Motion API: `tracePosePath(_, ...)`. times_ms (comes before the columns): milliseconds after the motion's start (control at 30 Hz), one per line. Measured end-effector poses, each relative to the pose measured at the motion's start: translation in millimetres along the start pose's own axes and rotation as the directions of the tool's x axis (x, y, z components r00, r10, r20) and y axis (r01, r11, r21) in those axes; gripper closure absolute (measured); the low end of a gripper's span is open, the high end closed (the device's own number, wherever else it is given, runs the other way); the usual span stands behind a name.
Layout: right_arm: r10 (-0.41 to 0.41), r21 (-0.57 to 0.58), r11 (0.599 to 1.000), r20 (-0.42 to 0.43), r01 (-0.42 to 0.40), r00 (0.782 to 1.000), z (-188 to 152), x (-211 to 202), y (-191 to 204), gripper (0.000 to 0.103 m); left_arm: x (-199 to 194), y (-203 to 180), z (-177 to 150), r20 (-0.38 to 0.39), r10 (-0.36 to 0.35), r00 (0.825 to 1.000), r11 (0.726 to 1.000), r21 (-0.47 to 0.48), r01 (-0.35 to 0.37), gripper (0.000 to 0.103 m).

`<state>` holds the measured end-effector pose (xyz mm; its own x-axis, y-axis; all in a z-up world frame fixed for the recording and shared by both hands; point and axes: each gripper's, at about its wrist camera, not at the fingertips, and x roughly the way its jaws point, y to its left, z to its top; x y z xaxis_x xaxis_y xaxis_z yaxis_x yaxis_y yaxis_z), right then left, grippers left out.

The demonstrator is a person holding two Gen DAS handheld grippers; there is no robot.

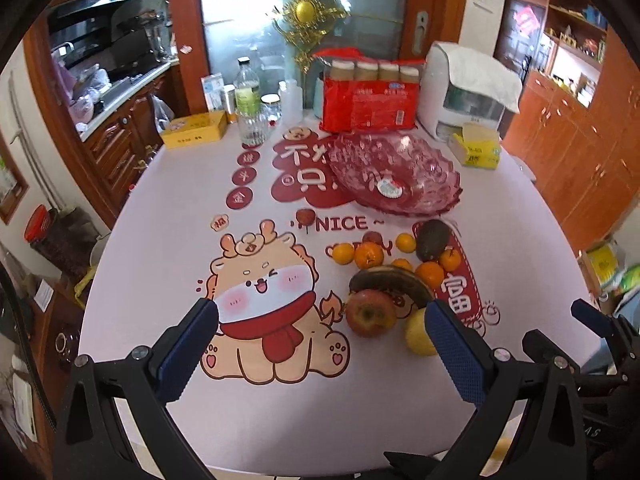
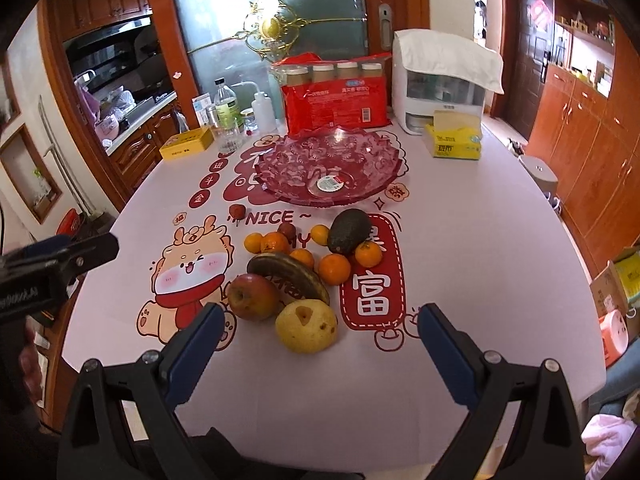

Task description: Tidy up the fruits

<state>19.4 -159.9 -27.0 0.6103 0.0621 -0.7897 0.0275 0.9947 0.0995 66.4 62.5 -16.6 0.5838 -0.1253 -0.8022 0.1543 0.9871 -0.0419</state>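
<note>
Blue-padded fingers of the right gripper are seen spread wide above the table, nothing held between them, with a yellow pear lying just ahead. A red apple is set touching a browned banana beside the pear. Behind them, small oranges are clustered around a dark avocado, with a small dark-red fruit lying apart to the left. A pink glass bowl, holding no fruit, is placed farther back on the printed tablecloth. The left gripper is likewise held wide open and empty, with the apple just inside its right finger. A yellow tissue pack is seen beyond the bowl.
</note>
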Motion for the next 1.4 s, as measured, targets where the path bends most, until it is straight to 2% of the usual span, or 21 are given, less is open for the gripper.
tracePosePath(300, -0.042, -0.116, 0.992, 0.032, 0.046, 0.999, -26, 21, 11, 0.005, 41, -11, -2, -0.122, -0.041, 0.992, 0.995, 0.089, 0.052, 0.001)
tracePosePath(467, -0.036, -0.171, 0.984, 0.035, 0.041, 0.999, -38, 39, 13, 0.005, 70, -26, -2, -0.201, -0.09, 0.975, 0.983, 0.142, 0.12, 0.001)
tracePosePath(700, -0.019, -0.284, 0.958, 0.013, 0.022, 1.0, -46, 74, 17, 0.005, 128, -39, 0, -0.337, -0.068, 0.939, 0.987, 0.114, 0.113, 0.001)
tracePosePath(767, -0.002, -0.297, 0.955, -0.001, 0.002, 1.0, -45, 85, 14, 0.005, 147, -42, -1, -0.379, -0.044, 0.924, 0.99, 0.107, 0.091, 0.001)
tracePosePath(867, 0.014, -0.317, 0.948, -0.04, -0.026, 0.999, -43, 103, 10, 0.005, 173, -44, -5, -0.438, -0.055, 0.897, 0.992, 0.074, 0.097, 0.001)
tracePosePath(1000, 0.08, -0.307, 0.946, -0.097, -0.106, 0.992, -41, 124, 6, 0.005, 201, -47, -11, -0.504, -0.077, 0.86, 0.994, 0.029, 0.106, 0.001)
tracePosePath(1067, 0.114, -0.278, 0.949, -0.14, -0.15, 0.984, -40, 135, 3, 0.005, 215, -47, -14, -0.546, -0.106, 0.831, 0.993, -0.008, 0.121, 0.001)
tracePosePath(1167, 0.166, -0.229, 0.951, -0.194, -0.21, 0.967, -40, 150, -1, 0.007, 233, -44, -20, -0.589, -0.131, 0.797, 0.991, -0.063, 0.116, 0.004)
tracePosePath(1267, 0.213, -0.197, 0.945, -0.231, -0.26, 0.949, -39, 162, -3, 0.011, 246, -40, -23, -0.615, -0.143, 0.776, 0.99, -0.102, 0.101, 0.007)
tracePosePath(1400, 0.261, -0.192, 0.928, -0.276, -0.319, 0.925, -38, 174, 2, 0.018, 259, -37, -25, -0.624, -0.161, 0.765, 0.986, -0.131, 0.1, 0.01)
